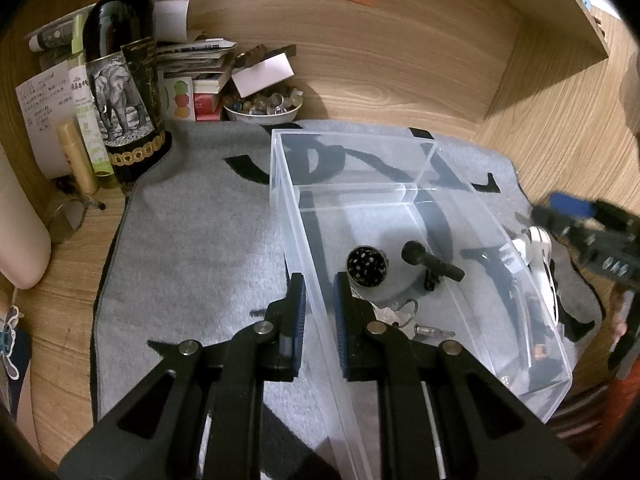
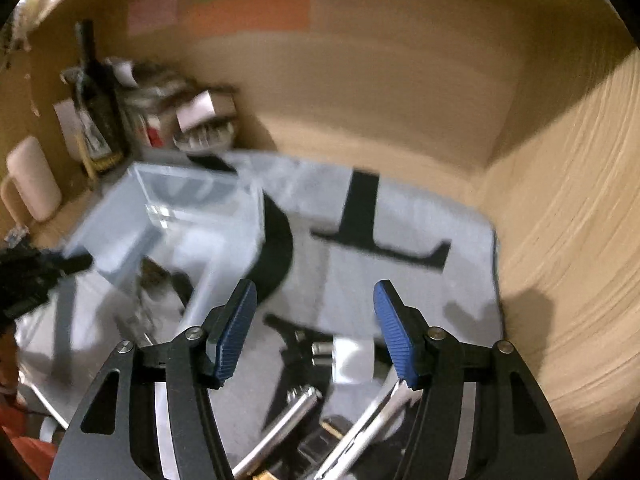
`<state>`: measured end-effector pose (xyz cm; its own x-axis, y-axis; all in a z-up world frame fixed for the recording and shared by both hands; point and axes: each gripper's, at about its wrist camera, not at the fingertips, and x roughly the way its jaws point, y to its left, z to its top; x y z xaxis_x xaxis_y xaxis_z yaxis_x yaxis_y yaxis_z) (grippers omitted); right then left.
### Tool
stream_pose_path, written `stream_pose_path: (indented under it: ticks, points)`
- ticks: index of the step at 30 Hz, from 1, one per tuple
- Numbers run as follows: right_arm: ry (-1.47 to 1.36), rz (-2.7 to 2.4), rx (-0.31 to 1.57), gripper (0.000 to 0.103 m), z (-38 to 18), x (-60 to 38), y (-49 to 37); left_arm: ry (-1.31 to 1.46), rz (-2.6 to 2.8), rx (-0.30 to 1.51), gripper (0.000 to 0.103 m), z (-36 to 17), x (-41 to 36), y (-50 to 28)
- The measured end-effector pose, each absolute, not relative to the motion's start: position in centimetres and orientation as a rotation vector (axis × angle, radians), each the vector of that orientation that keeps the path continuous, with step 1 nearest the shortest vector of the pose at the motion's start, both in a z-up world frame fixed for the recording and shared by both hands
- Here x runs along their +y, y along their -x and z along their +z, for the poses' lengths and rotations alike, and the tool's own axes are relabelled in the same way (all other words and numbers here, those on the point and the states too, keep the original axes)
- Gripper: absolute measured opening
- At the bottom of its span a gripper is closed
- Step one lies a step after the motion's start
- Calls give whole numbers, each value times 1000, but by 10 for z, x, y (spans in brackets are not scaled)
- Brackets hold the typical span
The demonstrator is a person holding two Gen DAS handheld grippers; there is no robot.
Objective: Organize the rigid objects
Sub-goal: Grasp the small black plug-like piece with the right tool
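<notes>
A clear plastic box [image 1: 288, 168] stands on a grey mat [image 1: 192, 248]. Inside it lie a round black perforated piece [image 1: 366, 266], a small black microphone [image 1: 430, 262] and a bunch of keys [image 1: 404, 320]. My left gripper [image 1: 320, 316] straddles the box's left wall, fingers a little apart, one pad [image 1: 298, 320] outside and one inside. My right gripper [image 2: 316, 332] is open and empty above loose metal tools [image 2: 288, 420] and a small white piece [image 2: 352, 360] on the mat; that view is blurred. The right gripper also shows in the left wrist view [image 1: 592, 236] beyond the box.
A dark bottle with an elephant label [image 1: 120, 80], tubes, stacked papers and a bowl of stones [image 1: 262, 106] crowd the back left corner. Wooden walls [image 1: 560, 120] close the back and right. A white clip-like item [image 1: 538, 248] lies right of the box.
</notes>
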<state>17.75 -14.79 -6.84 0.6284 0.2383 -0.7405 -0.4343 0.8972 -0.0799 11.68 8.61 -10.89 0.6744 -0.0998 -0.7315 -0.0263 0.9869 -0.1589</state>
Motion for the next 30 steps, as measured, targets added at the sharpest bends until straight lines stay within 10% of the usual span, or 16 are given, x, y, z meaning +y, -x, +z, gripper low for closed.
stream_pose_path:
  ticks: [30]
  points:
    - [226, 443, 1031, 41, -142, -150, -199, 158, -40, 841, 14, -111, 87, -119]
